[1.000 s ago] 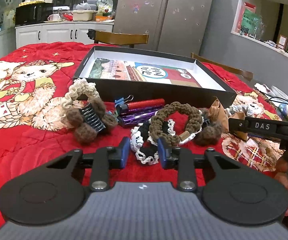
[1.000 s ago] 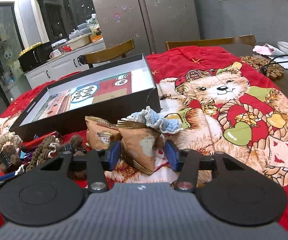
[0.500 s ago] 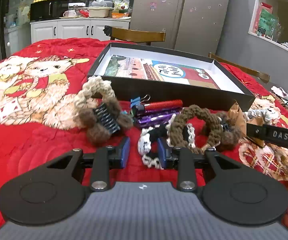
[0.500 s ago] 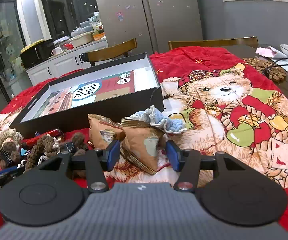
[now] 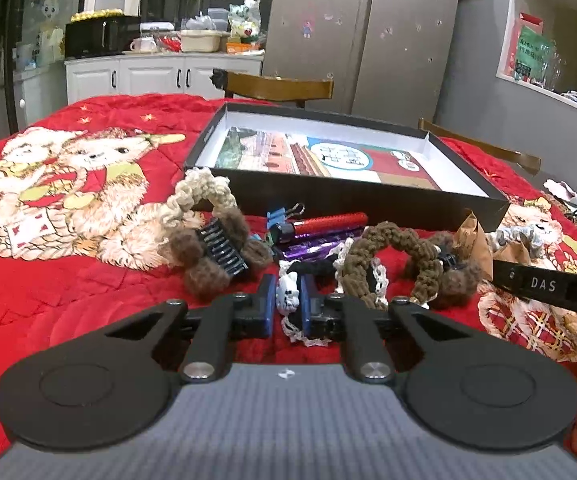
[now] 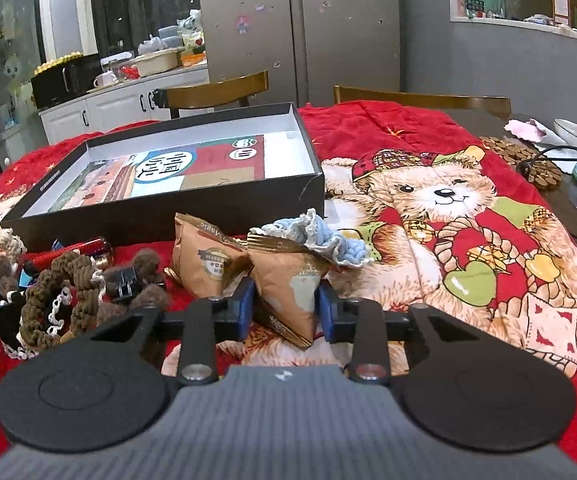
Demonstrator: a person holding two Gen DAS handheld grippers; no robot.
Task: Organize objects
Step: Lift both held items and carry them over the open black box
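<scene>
My left gripper (image 5: 287, 305) is shut on the black-and-white lace scrunchie (image 5: 288, 298) at the front of a pile on the red blanket. Beside it lie a brown braided scrunchie (image 5: 392, 258), a brown hair claw (image 5: 218, 254), a red tube (image 5: 320, 224) and a blue binder clip (image 5: 278, 214). My right gripper (image 6: 286, 310) has closed around a brown snack packet (image 6: 292, 288); a second packet (image 6: 204, 262) and a blue-white scrunchie (image 6: 320, 236) lie next to it. The open black box (image 5: 344, 196) stands behind, also in the right wrist view (image 6: 168, 204).
Wooden chairs (image 5: 278, 86) stand behind the table. A cork trivet (image 6: 528, 160), a cable and a plate lie at the right edge. The right gripper's body (image 5: 548, 286) reaches in at the left wrist view's right side. The red bear blanket (image 6: 448, 208) covers the table.
My left gripper's fingers have closed on the lace scrunchie. My right gripper's fingers have narrowed onto the snack packet. Both moved slightly forward.
</scene>
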